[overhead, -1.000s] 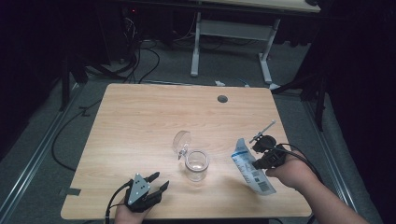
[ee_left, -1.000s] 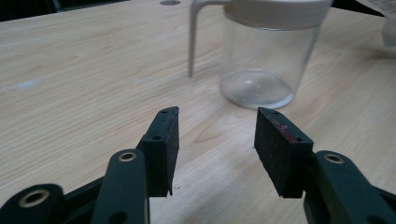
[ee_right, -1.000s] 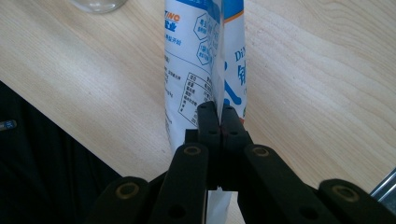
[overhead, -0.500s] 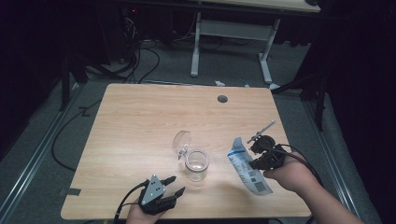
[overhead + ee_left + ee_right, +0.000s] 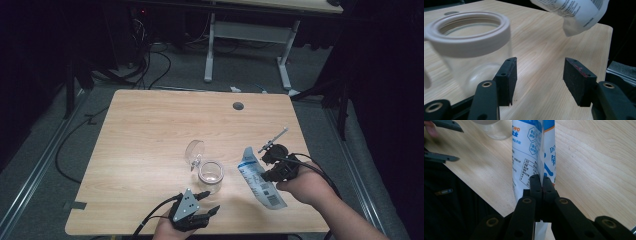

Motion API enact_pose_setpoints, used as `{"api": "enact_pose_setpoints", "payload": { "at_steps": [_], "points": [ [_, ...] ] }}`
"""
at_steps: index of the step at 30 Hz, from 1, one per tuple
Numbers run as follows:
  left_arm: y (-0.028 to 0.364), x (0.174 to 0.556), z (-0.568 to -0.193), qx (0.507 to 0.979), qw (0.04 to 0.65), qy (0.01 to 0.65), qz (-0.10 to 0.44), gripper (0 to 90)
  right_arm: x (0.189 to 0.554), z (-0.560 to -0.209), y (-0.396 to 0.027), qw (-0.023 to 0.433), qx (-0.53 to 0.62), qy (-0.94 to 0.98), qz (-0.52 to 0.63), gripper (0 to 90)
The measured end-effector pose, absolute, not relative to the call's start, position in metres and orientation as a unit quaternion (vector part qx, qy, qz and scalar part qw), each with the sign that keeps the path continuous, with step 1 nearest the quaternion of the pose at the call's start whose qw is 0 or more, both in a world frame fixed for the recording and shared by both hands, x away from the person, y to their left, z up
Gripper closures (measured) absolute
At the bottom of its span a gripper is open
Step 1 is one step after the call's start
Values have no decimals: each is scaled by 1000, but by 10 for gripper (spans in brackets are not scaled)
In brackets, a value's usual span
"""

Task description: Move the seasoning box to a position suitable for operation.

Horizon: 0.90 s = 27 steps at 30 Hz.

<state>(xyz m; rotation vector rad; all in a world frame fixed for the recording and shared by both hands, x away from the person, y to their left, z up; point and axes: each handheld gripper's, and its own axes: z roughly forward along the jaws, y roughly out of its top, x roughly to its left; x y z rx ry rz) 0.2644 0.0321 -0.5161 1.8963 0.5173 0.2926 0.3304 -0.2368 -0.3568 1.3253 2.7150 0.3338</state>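
A clear glass jar (image 5: 210, 175) with a pale rim stands near the table's front middle, its hinged lid (image 5: 194, 151) swung open behind it. My left gripper (image 5: 212, 200) is at the front edge just below the jar. In the left gripper view the jar (image 5: 469, 42) sits left of the jaws. The left gripper (image 5: 539, 75) is open, its jaws have just been opening, and nothing is between them. My right gripper (image 5: 265, 172) is shut on a white and blue printed pouch (image 5: 260, 180), held upright right of the jar. The right gripper (image 5: 541, 182) pinches the pouch's (image 5: 531, 152) edge.
The wooden table (image 5: 150, 130) has a round cable hole (image 5: 238, 106) at the back. A thin rod (image 5: 273, 140) sticks out beside the right gripper. Cables trail from both grippers. Another table's legs (image 5: 210, 50) stand on the floor behind.
The left gripper has slid right along the front edge toward the jar, and its jaws have spread wider. The right gripper with the pouch has barely shifted.
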Motion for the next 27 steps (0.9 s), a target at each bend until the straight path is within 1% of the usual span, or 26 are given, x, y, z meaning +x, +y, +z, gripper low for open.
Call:
{"api": "enact_pose_setpoints", "payload": {
  "at_steps": [5, 13, 27],
  "points": [
    [19, 266, -517, 798, 554, 205, 116, 451, 332, -356, -229, 47, 432, 894, 111, 900],
    [10, 264, -514, 797, 560, 197, 112, 443, 329, -350, -213, 48, 419, 900, 113, 900],
    [-15, 260, -513, 801, 560, 176, 115, 393, 321, -338, -196, 53, 403, 906, 116, 900]
  ]
}}
